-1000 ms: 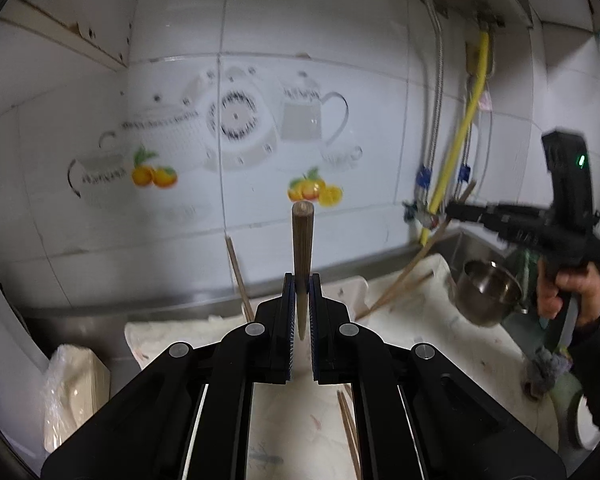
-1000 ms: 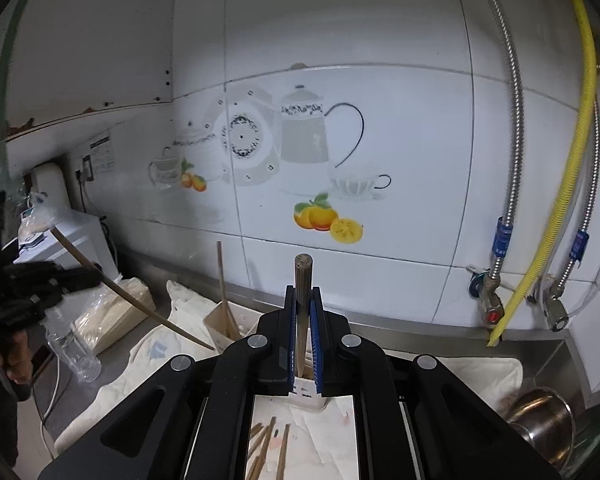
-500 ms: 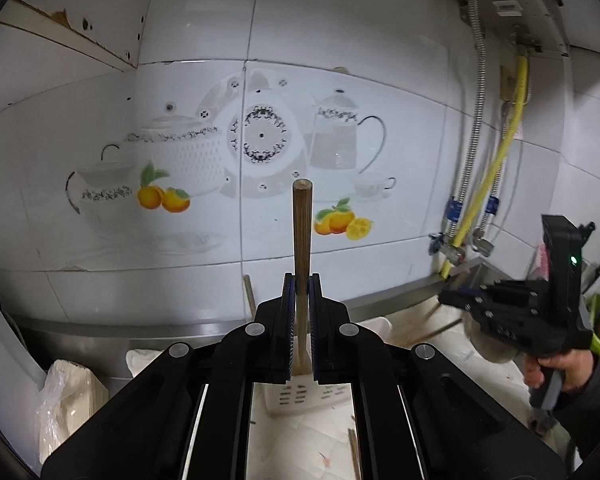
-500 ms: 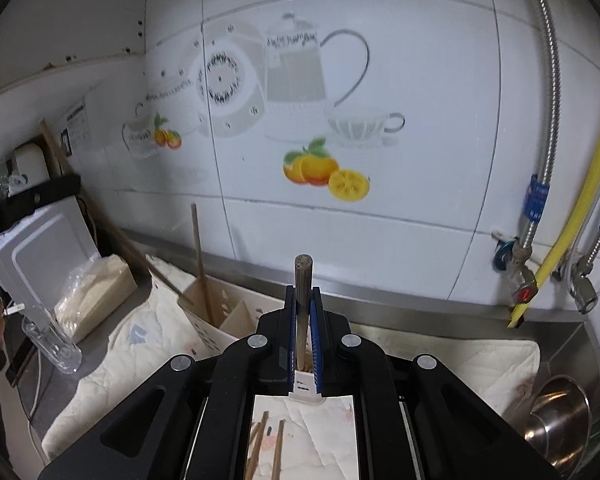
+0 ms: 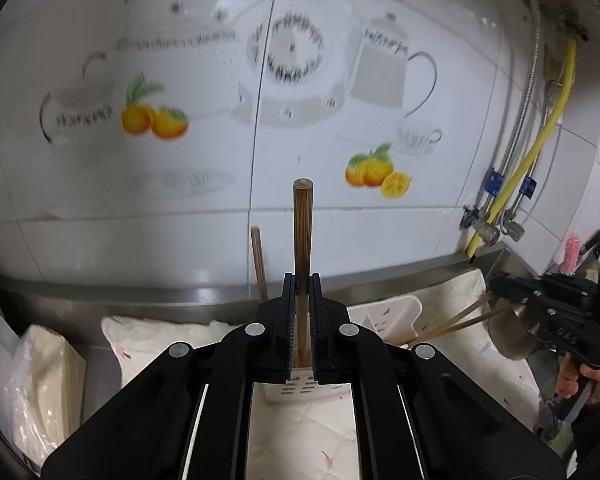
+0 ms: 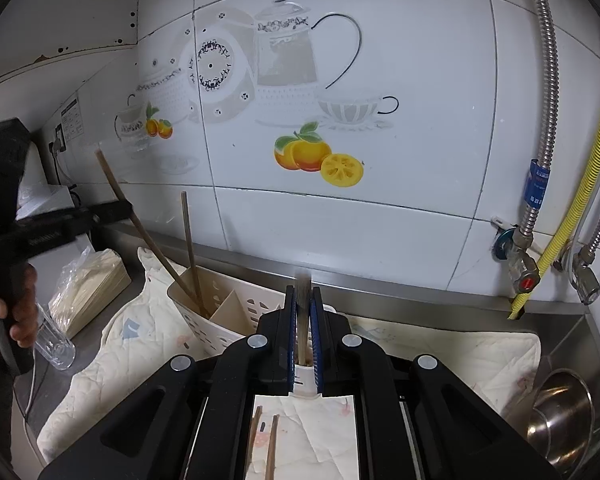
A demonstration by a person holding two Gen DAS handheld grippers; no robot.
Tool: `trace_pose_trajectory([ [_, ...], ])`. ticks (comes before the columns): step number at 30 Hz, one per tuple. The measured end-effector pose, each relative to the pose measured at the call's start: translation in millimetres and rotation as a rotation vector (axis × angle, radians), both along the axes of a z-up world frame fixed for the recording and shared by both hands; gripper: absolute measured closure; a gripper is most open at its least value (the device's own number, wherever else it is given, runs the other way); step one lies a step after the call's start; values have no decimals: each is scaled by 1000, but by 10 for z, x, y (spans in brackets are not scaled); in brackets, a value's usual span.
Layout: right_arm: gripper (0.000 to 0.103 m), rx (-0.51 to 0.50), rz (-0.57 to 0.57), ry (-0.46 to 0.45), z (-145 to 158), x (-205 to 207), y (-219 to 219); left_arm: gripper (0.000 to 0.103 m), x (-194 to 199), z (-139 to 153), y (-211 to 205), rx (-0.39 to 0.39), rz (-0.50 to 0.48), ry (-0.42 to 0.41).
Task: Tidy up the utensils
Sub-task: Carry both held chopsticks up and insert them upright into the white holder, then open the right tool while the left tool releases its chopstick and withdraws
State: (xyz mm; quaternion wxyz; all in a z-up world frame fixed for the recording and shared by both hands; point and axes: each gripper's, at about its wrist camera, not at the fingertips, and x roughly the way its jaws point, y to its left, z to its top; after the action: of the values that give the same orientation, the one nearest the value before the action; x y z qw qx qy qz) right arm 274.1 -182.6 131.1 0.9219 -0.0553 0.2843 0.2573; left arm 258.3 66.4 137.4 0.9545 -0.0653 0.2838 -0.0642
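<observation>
While a chopstick [image 5: 302, 240] is clamped upright in each closed gripper [image 5: 302, 312] [image 6: 304, 320], both are poised over the holder [image 6: 220, 320]; next, lowering into a compartment and release seem called for.

Brown wooden chopstick [image 5: 302, 248] stands upright, clamped between the left tool's pads, blunt end up. A second chopstick [image 6: 303, 312] sits pinched in the right tool, over the white slotted holder [image 6: 224, 328]. One stick [image 6: 189, 248] stands inside already; two chopsticks [image 6: 265, 440] lie loose below the right tool.
</observation>
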Motion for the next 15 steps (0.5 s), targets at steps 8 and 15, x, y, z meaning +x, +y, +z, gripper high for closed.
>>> trace_pose_trajectory([
  [8,87,-3,-5,-34,62,-69,-11,97,187,-249,8,-23,0,74],
  [15,78,21,-8,-78,146,-290,-124,96,190,-278,28,-30,10,81],
])
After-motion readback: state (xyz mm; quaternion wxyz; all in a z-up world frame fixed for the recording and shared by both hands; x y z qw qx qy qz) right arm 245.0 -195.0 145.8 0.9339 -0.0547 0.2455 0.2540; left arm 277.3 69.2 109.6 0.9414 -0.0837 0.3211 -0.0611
